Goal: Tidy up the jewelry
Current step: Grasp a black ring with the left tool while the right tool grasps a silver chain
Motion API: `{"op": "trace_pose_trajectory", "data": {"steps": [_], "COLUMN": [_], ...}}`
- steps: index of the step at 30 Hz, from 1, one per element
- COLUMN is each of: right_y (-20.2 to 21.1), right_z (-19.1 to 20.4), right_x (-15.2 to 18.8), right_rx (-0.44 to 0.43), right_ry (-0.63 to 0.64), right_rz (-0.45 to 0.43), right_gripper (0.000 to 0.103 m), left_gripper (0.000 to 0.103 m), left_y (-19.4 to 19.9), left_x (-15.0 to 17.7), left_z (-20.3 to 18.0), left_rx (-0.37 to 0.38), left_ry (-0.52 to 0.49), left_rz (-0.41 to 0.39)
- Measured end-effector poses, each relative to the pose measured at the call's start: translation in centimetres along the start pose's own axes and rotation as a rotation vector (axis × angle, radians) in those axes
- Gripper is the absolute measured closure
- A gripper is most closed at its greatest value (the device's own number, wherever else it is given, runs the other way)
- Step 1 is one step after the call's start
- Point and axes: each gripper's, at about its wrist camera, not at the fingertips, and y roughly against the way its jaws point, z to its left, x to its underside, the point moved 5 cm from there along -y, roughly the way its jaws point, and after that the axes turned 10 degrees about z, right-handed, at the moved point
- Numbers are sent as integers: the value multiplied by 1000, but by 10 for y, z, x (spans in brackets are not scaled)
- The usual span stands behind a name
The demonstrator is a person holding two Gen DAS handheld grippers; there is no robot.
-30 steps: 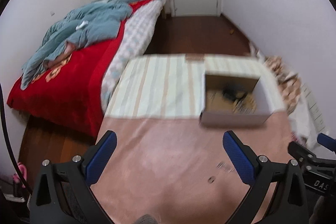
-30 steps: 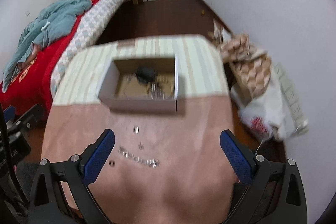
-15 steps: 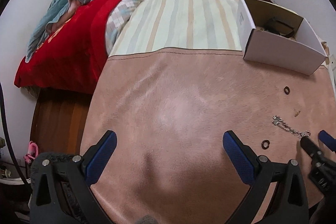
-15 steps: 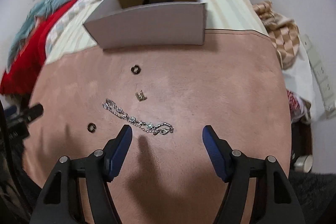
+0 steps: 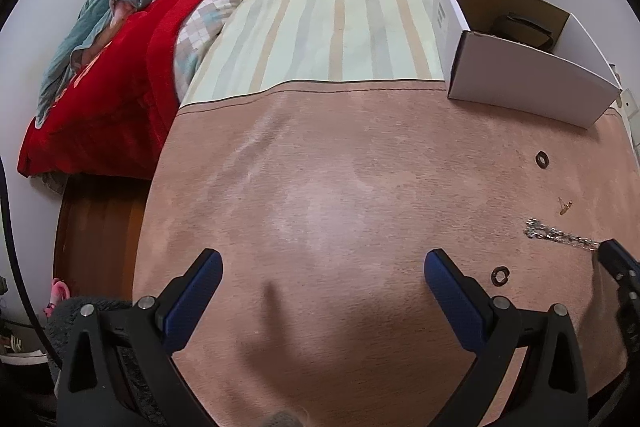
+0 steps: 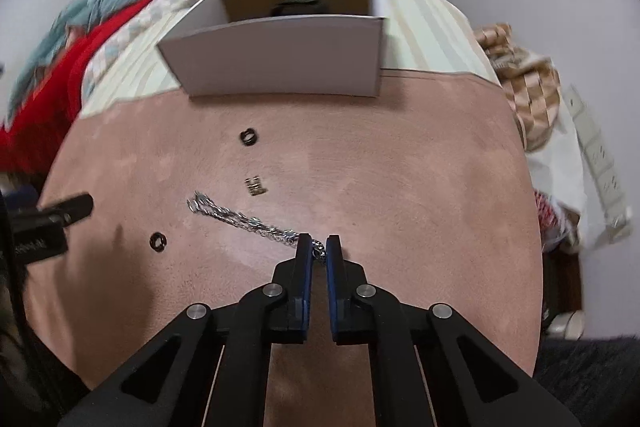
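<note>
A silver chain bracelet (image 6: 244,219) lies on the pink table cover (image 6: 400,187). My right gripper (image 6: 318,246) is shut on the chain's right end, low on the cover. Two dark rings (image 6: 249,137) (image 6: 157,241) and a small gold piece (image 6: 255,185) lie near the chain. The open white cardboard box (image 6: 280,61) stands behind them with a dark item inside. My left gripper (image 5: 323,267) is open and empty over the bare cover, left of the jewelry. In the left wrist view the chain (image 5: 560,235), the rings (image 5: 542,159) (image 5: 501,275) and the box (image 5: 520,83) are at the right.
A striped cloth (image 5: 328,27) covers the table's far half. A bed with a red blanket (image 5: 112,83) stands to the left. Bags and a power strip (image 6: 596,155) lie on the floor to the right. A door is at the back.
My right gripper dropped toward the table, moved to the chain and shut on its right end. My left gripper lowered toward the cover and stayed open.
</note>
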Motion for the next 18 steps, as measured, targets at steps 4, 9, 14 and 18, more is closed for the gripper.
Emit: {"op": "trace_pose_trajectory", "data": {"steps": [4, 9, 14, 18], "right_y": [17, 41, 54, 50], "right_z": [-18, -27, -33, -41], "right_x": [-3, -11, -15, -12], "right_rx": [-56, -89, -97, -91], "right_ry": [-72, -100, -110, -139], "right_rz": [-25, -74, -93, -87], "right_gripper": [96, 96, 96, 96], "left_gripper": [0, 0, 0, 1], "left_y": [-2, -1, -1, -2], "left_x": [0, 4, 11, 15], "left_z": [-5, -23, -49, -69], "left_rx": [23, 105, 185, 213], "left_ry": [-7, -40, -87, -134], "left_rz": [10, 22, 46, 51]}}
